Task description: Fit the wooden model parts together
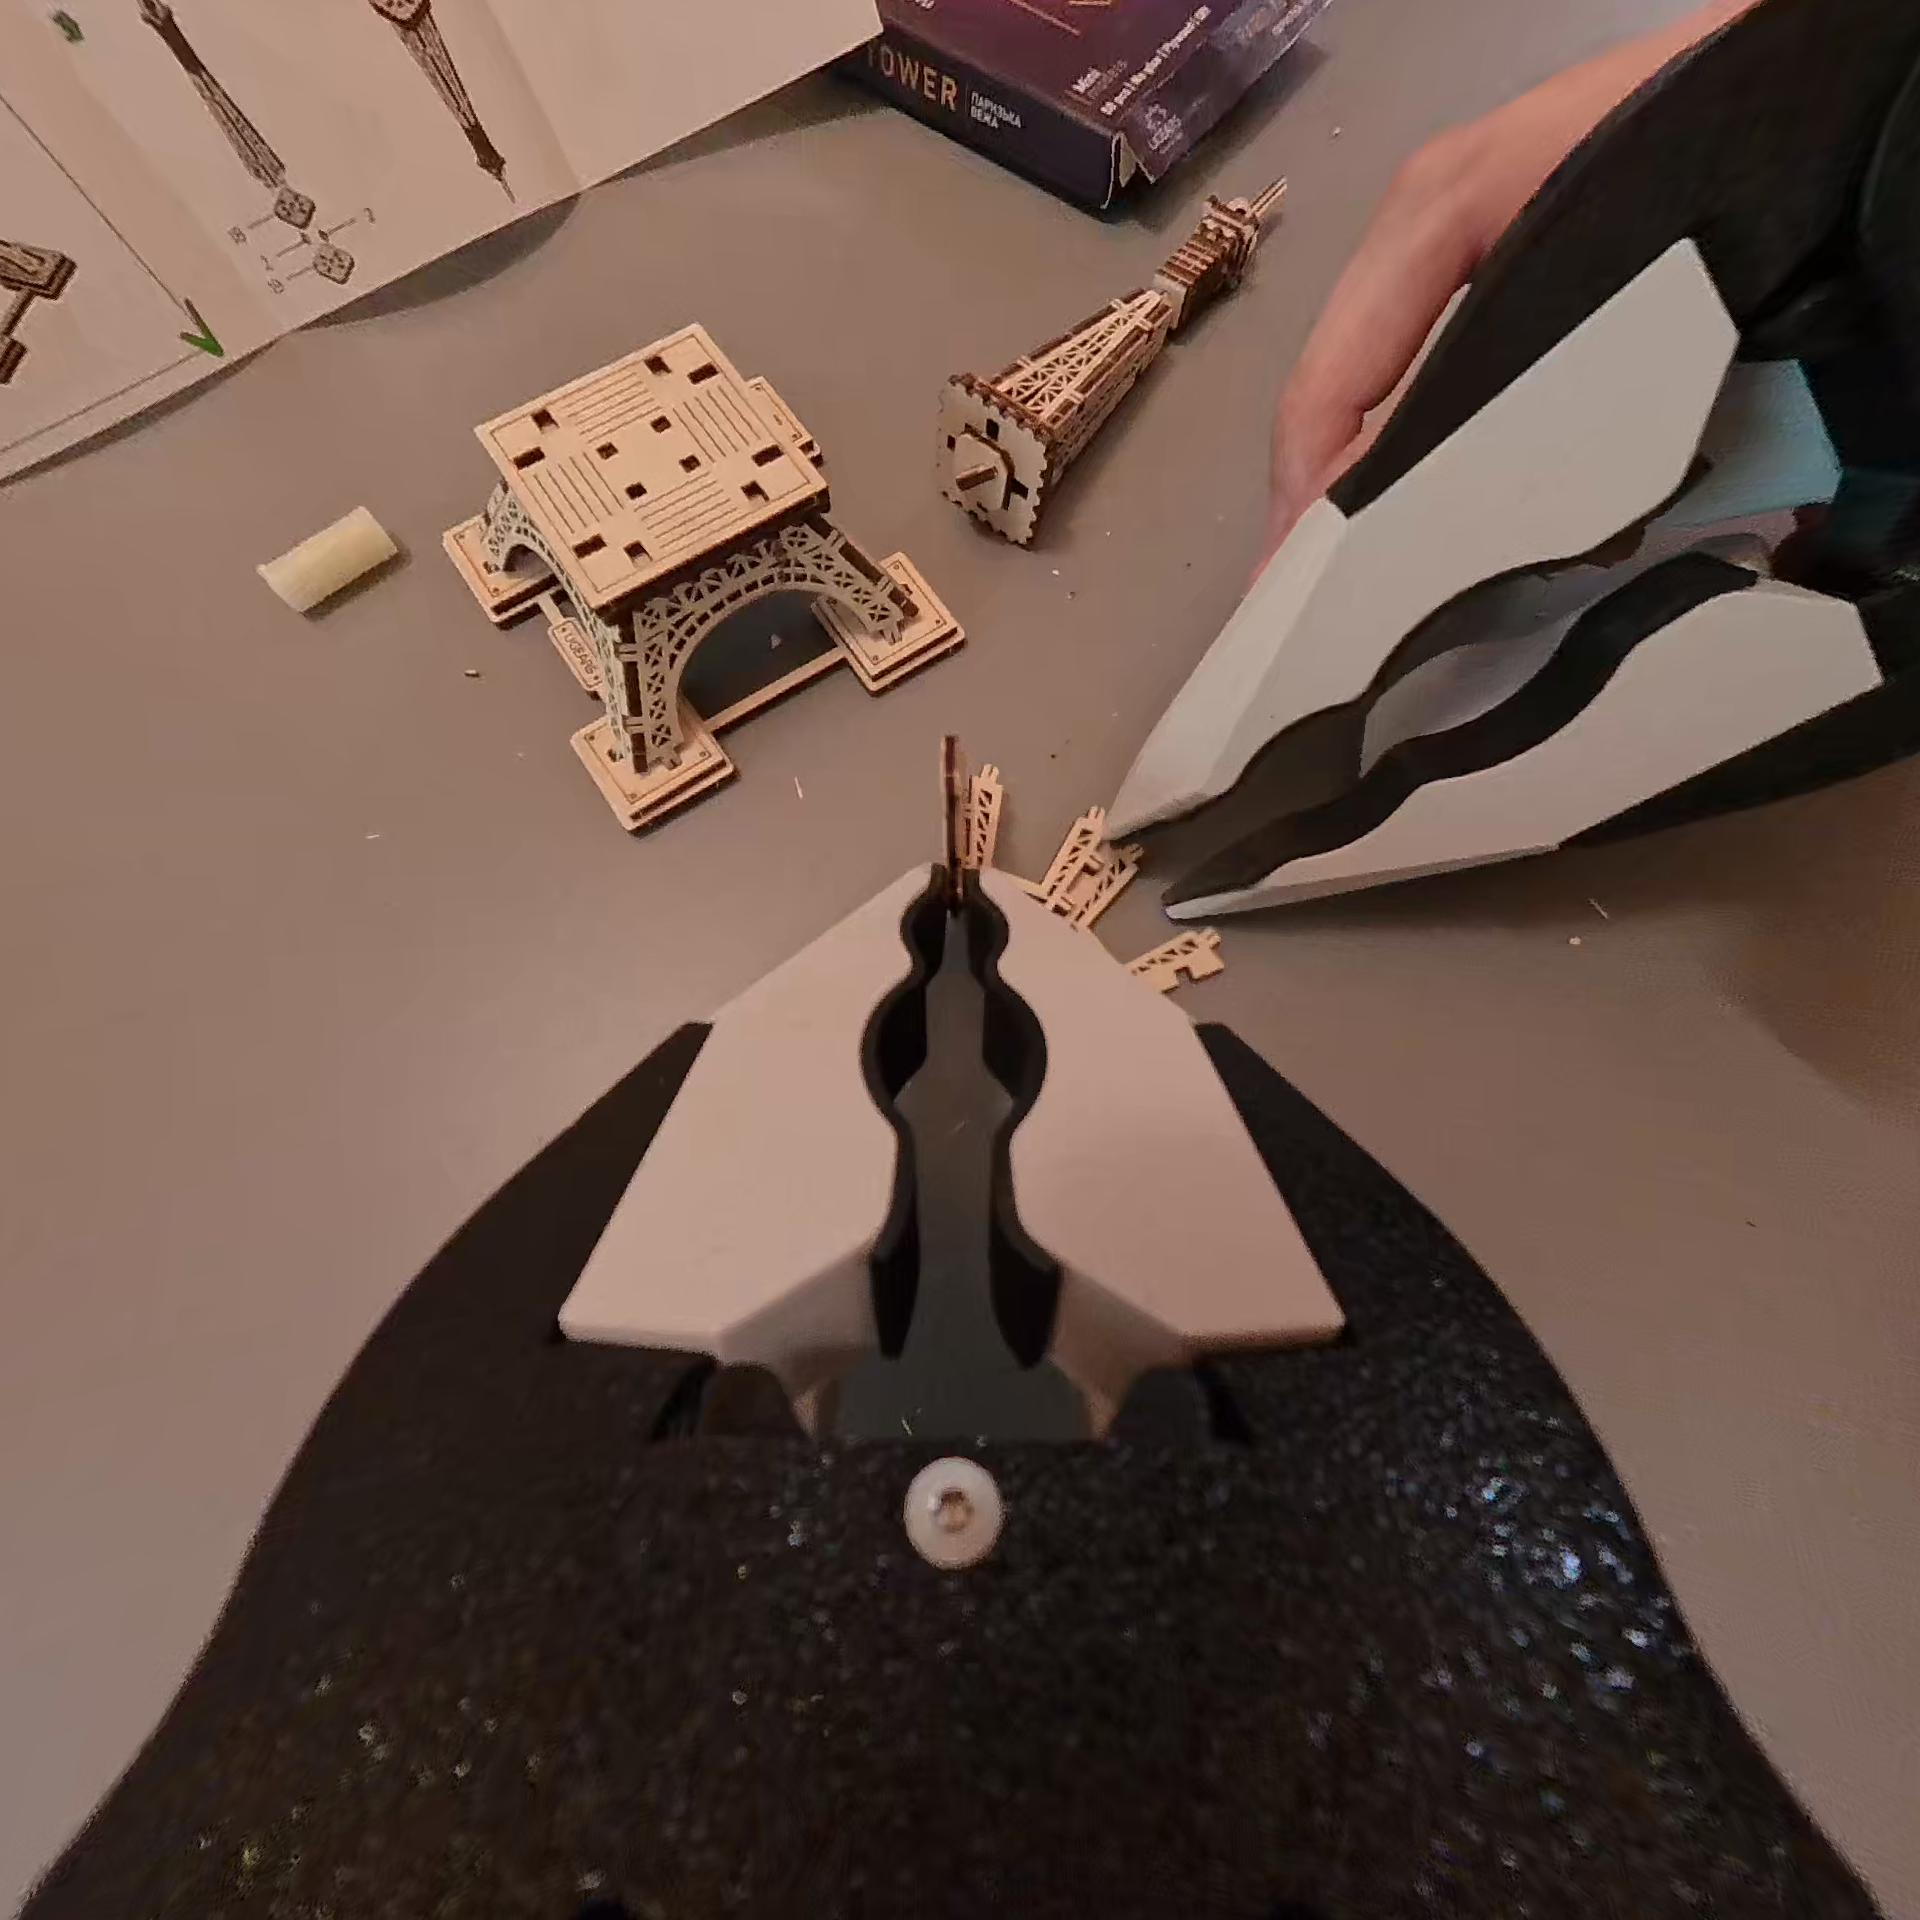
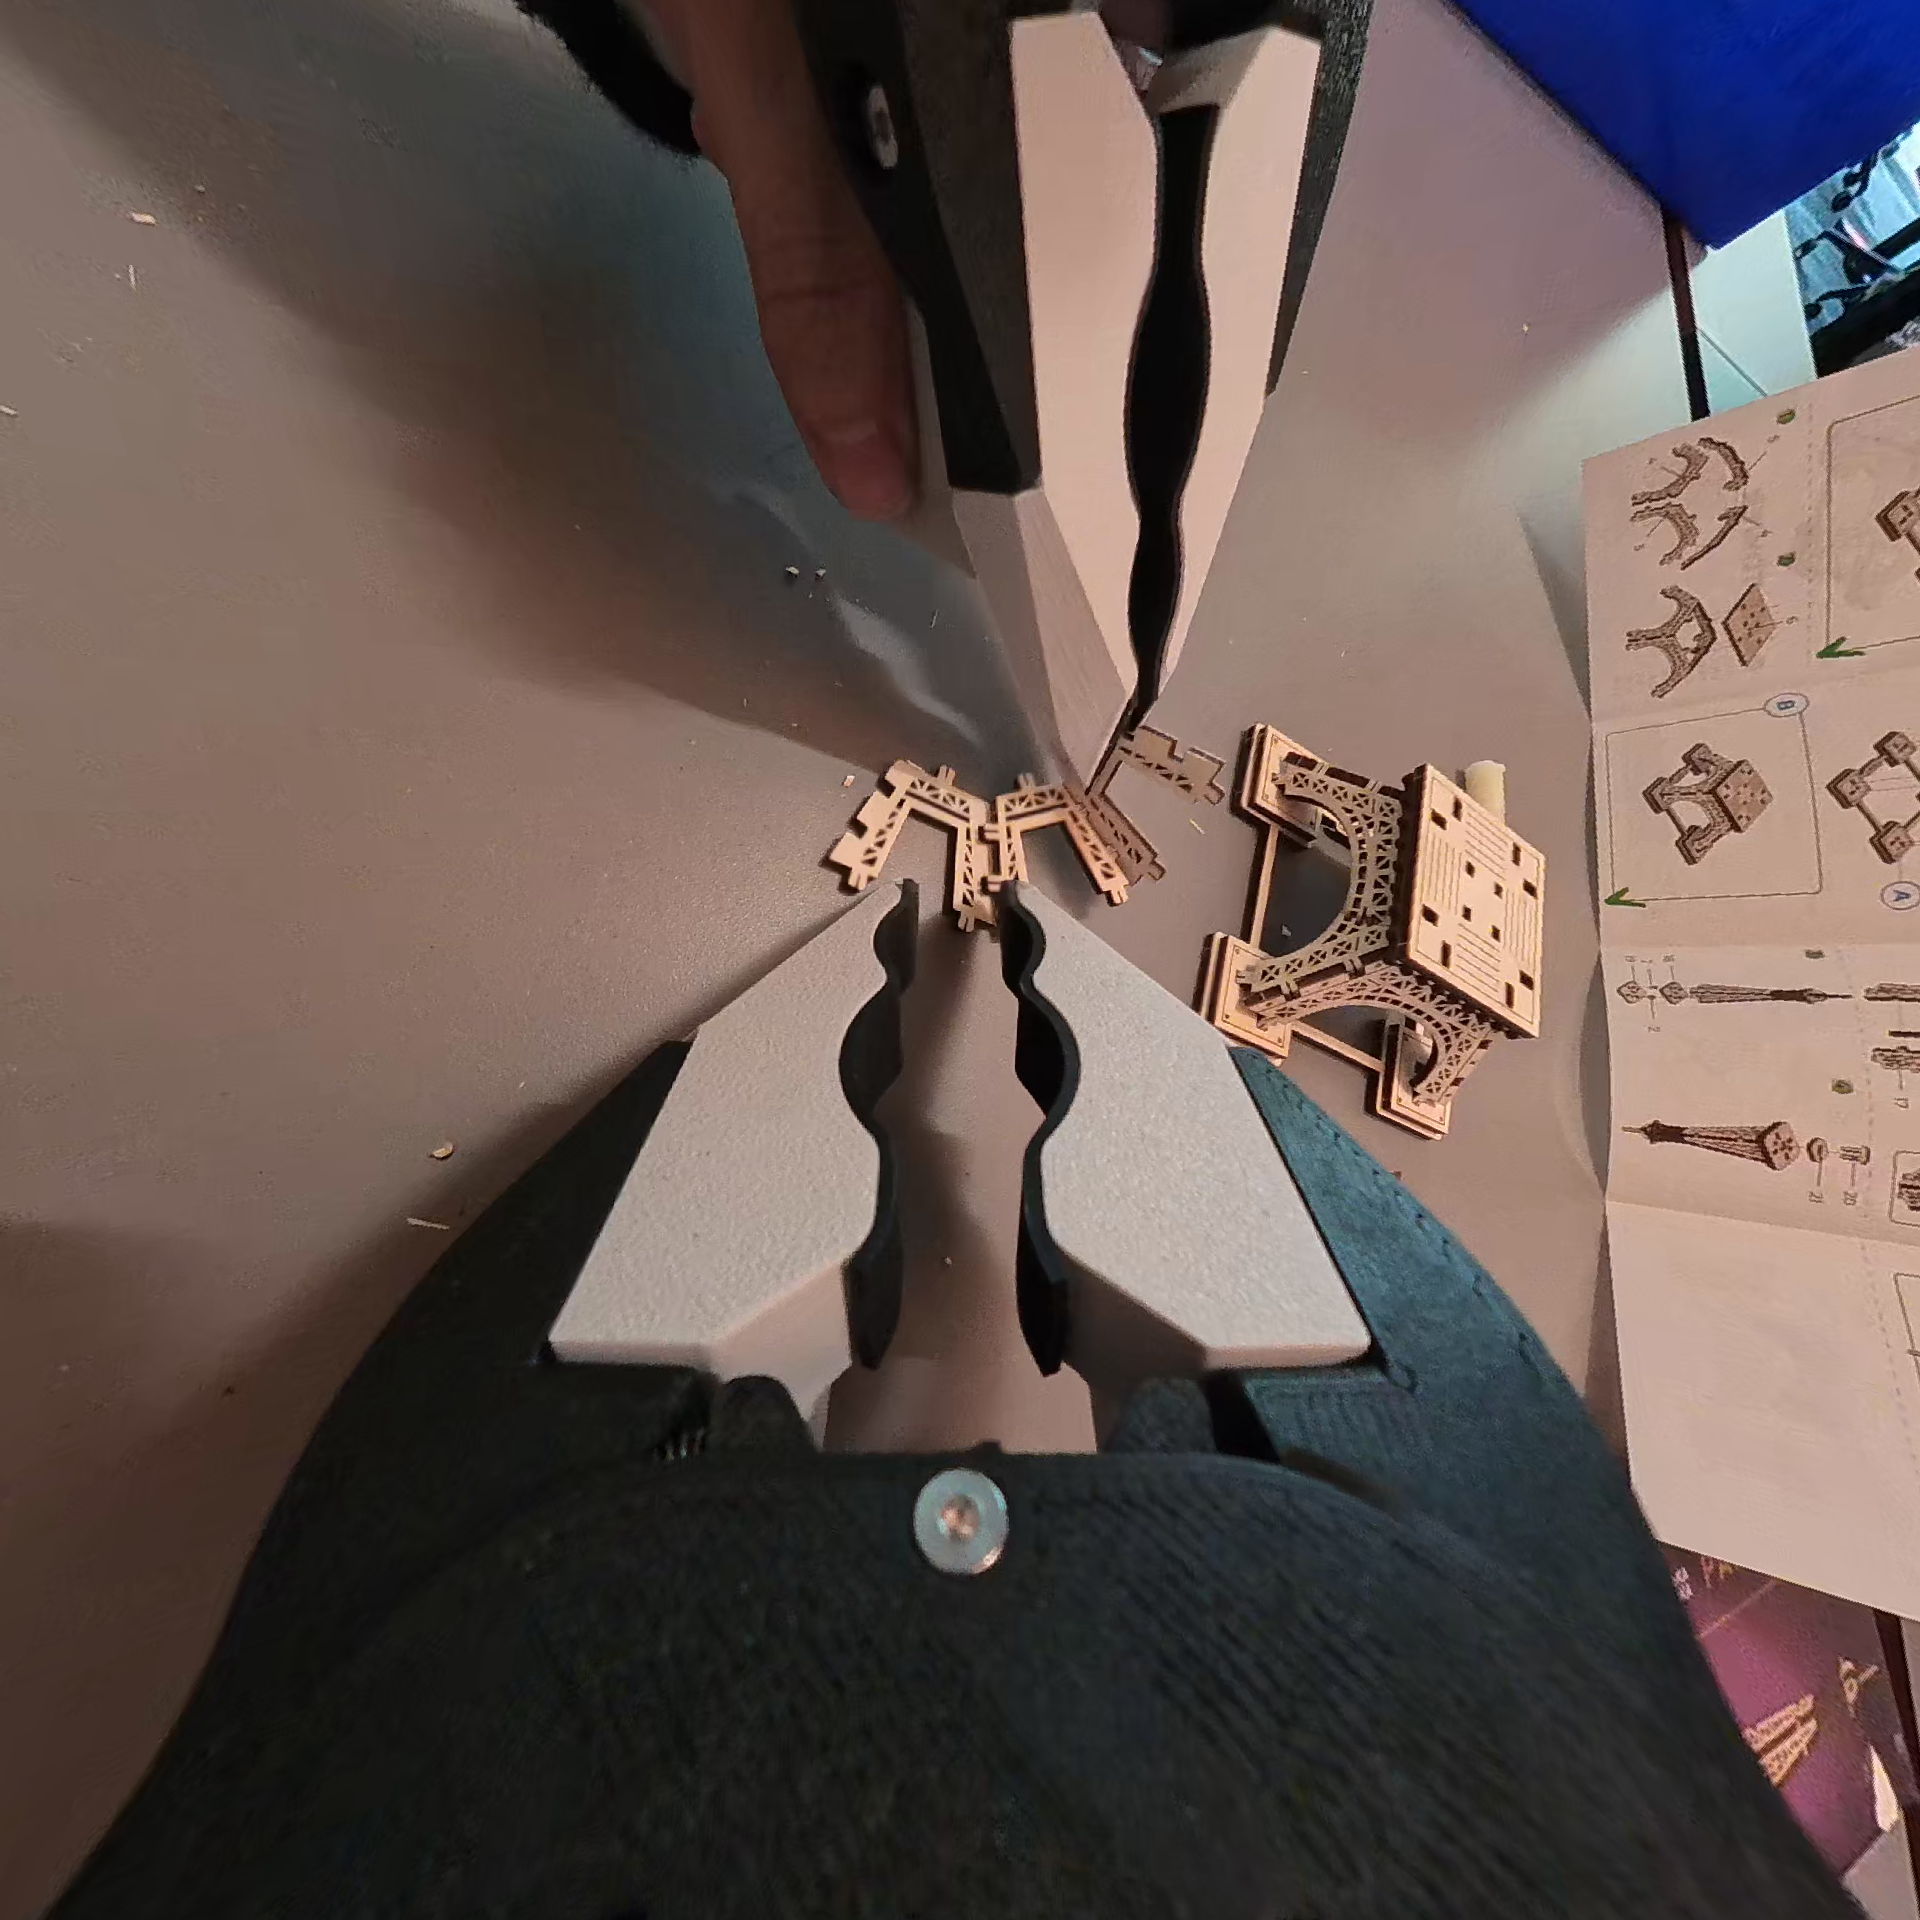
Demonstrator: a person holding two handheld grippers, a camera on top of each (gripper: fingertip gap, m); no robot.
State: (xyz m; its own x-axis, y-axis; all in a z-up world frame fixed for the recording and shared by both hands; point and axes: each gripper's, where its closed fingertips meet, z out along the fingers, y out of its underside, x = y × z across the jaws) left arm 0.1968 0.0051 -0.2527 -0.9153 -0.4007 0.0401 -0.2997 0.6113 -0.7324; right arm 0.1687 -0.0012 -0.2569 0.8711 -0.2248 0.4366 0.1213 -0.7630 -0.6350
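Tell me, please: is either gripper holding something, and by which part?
The left gripper pinches a flat wooden lattice piece by its lower end. The right gripper is open over the loose lattice pieces, holding nothing.

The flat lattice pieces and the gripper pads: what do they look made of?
Flat lattice pieces: thin pale plywood by the look, matte, with darker brown cut edges, probably laser-cut. The left gripper pinches one on edge, so it looks stiff.
Pads on the right gripper: wavy black strips, dull, likely rubber or foam, lining matte, grainy white finger shells, probably plastic.
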